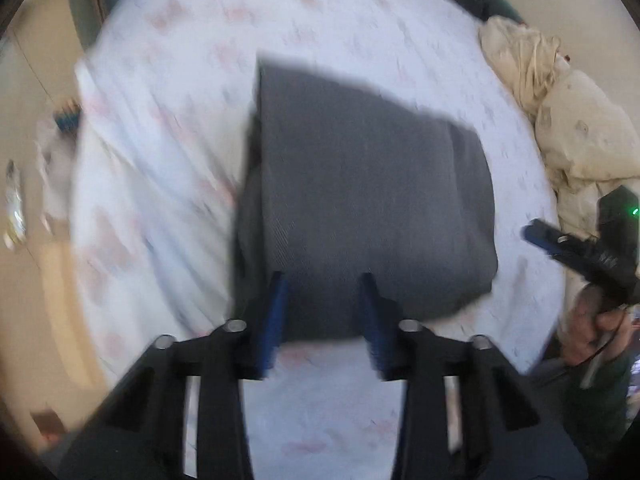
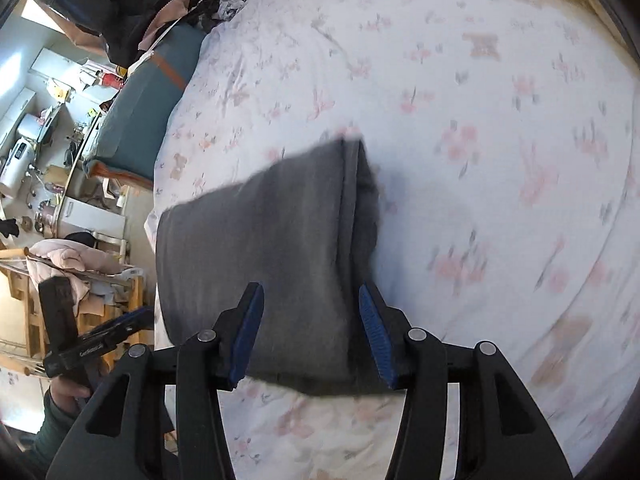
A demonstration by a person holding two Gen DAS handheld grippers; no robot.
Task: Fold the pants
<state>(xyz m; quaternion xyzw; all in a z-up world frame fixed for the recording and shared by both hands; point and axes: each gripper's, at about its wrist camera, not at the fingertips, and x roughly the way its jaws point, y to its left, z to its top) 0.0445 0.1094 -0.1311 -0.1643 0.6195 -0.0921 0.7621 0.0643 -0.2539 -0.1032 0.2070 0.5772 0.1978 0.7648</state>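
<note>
Pants (image 1: pixel 360 200) are lying as a compact grey rectangle on the flowered bed (image 1: pixel 168 168), toward the near edge, with stacked layers showing along 1 side. Left tongs (image 1: pixel 325 320) are hovering spread over the bundle's near edge, pinching nothing. Right tongs (image 2: pixel 310 330) are likewise gaping wide above the same bundle, empty. Folding is looking nearly finished, so the step in hand is probably tidying or releasing. To do it well, both tongs should be lifting straight away without snagging the top layer, or pressing lightly along the stepped edge (image 2: pixel 352 216) to square the layers. Cream bedding (image 1: pixel 560 120) is sitting bunched at the far corner.
</note>
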